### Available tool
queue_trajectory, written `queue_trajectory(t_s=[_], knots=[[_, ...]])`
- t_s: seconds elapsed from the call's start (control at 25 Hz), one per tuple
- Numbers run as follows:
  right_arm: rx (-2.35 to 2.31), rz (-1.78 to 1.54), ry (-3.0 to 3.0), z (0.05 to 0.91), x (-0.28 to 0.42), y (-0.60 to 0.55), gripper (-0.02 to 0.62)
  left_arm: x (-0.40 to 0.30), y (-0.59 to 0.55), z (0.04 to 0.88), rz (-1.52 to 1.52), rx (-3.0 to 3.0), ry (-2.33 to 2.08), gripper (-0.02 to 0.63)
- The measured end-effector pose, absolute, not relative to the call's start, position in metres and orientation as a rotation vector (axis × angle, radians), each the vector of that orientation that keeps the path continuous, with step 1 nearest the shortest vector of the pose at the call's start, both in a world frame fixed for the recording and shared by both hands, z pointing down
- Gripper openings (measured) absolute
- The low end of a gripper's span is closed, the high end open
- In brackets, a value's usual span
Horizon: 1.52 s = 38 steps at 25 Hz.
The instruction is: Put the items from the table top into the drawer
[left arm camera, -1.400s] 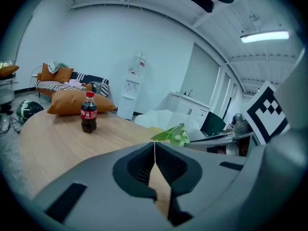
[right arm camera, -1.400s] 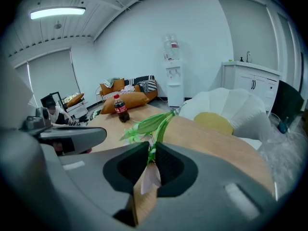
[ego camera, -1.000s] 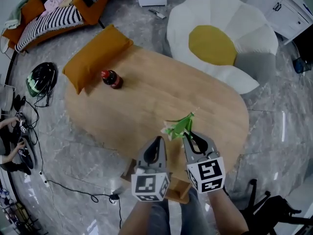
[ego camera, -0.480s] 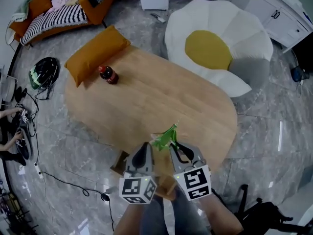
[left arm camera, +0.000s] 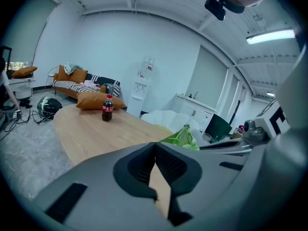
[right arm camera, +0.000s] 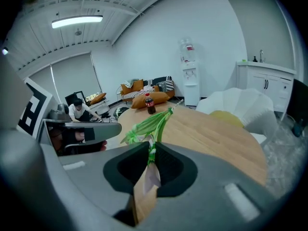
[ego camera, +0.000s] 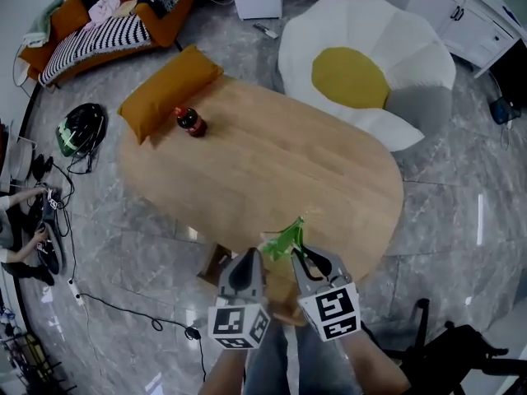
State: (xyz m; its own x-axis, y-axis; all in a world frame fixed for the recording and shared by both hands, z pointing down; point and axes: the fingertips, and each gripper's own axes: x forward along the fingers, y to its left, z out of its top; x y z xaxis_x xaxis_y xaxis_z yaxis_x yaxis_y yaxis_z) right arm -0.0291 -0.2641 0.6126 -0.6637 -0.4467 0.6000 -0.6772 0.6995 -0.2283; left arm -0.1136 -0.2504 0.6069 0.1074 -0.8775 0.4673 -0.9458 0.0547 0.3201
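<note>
A thin green plastic wrapper (ego camera: 284, 238) sticks up from my right gripper (ego camera: 296, 255), which is shut on its lower end at the table's near edge; the right gripper view shows the wrapper (right arm camera: 147, 123) pinched between the pads. My left gripper (ego camera: 247, 262) hangs beside it on the left, shut with nothing in it (left arm camera: 154, 146). Under both grippers the open wooden drawer (ego camera: 212, 262) juts out from below the oval wooden table (ego camera: 272, 159). A cola bottle (ego camera: 190, 122) stands upright at the table's far left end.
An orange cushion (ego camera: 169, 91) leans at the table's far left edge. A white and yellow beanbag (ego camera: 366, 68) sits beyond the table on the right. A helmet (ego camera: 81, 127) and cables lie on the floor at left, where a person (right arm camera: 79, 110) sits.
Both grippers have drawn back from over the tabletop to its near edge above the drawer, the right one carrying the green wrapper along. The cola bottle has stayed put.
</note>
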Motion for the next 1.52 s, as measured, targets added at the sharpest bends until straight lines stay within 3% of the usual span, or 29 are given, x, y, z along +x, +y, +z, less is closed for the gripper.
queue_trajectory(t_s=[0.96,1.52], knots=[[0.882,0.71,-2.307,0.659,-0.051,-0.131,0.04,-0.122,-0.148,0.638,0.231,1.903,-1.666,0.011],[0.895,1.005,-2.148,0.731,-0.05,-0.071,0.04,-0.119,-0.115,0.678,0.291,1.876,-1.582,0.011]])
